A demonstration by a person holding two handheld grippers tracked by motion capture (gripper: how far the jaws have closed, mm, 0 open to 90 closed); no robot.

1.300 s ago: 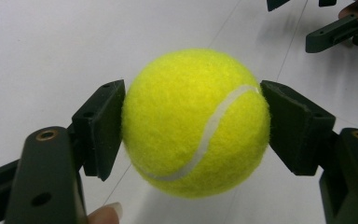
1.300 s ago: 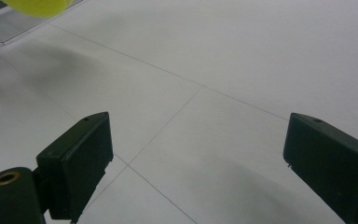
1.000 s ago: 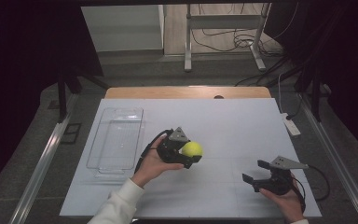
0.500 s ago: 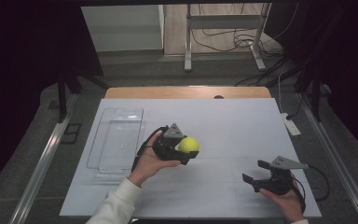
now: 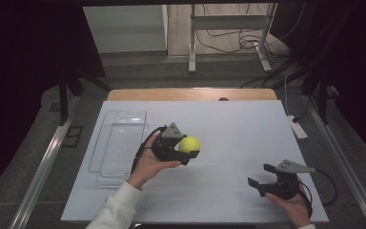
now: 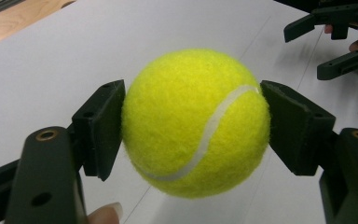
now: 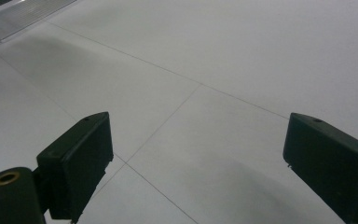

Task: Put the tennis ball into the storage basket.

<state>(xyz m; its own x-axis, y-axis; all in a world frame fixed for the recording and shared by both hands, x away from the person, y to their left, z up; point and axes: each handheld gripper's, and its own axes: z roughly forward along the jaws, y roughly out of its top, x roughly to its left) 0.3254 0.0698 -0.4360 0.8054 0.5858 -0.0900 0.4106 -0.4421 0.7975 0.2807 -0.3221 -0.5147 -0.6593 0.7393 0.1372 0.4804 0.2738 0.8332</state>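
Note:
A yellow tennis ball [image 5: 189, 144] hangs above the middle of the white table, clamped between the two black pads of my left gripper [image 5: 190, 151]. In the left gripper view the tennis ball [image 6: 196, 123] is pressed on both sides, so the left gripper [image 6: 192, 126] is shut on it. My right gripper [image 5: 261, 175] rests near the table's front right, jaws wide apart with nothing between them. The right gripper [image 7: 196, 158] looks along bare tabletop in its own view. Across the table, the right gripper [image 6: 328, 46] is also seen from the left gripper view.
A clear plastic tray [image 5: 119, 143] lies on the left part of the white table [image 5: 238, 129], just left of my left hand. A small white device [image 5: 298, 128] lies at the table's right edge. The tray's corner [image 7: 23, 14] appears far off in the right gripper view.
My left hand has carried the ball a little up and away from the table's front edge. The right gripper has stayed put.

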